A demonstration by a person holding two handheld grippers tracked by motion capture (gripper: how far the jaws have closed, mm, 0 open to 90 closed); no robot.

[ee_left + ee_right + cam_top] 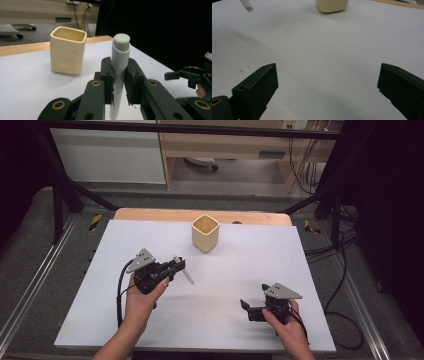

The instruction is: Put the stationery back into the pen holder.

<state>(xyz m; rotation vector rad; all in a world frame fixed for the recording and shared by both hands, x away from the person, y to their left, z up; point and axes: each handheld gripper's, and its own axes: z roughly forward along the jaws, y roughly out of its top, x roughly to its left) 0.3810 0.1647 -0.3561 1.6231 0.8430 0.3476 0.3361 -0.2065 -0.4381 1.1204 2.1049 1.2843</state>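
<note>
**Left tongs clamping a white tube near a cream cup**

In the high view, a person's two forearms are coming in from the bottom edge, each hand holding a black gripper over a white counter (225, 320). The left tongs (181, 266), sitting left of centre in the frame, are gripping a white tube (186, 271) that is slanting from upper left to lower right across their tips. A cream square cup (205, 233) is standing upright above and to the right of the tube, in the upper middle of the frame, well apart from it.

In the left gripper view, the left tongs (120, 78) are pressing their two black jaws against the sides of the white tube (120, 62), which is standing upright at the centre of the frame with a pale green plug showing at its top end. The cream square cup (67, 50) is sitting at the left of the frame, behind the jaws.

The right tongs (245, 306) are resting low at the lower right of the high view, near the counter's surface. In the right gripper view, the right tongs (327, 82) are standing wide apart with nothing but bare counter (324, 55) between them. The cup's base (332, 6) is showing at the top edge, and the tube's tip (247, 5) at the upper left corner.
</note>
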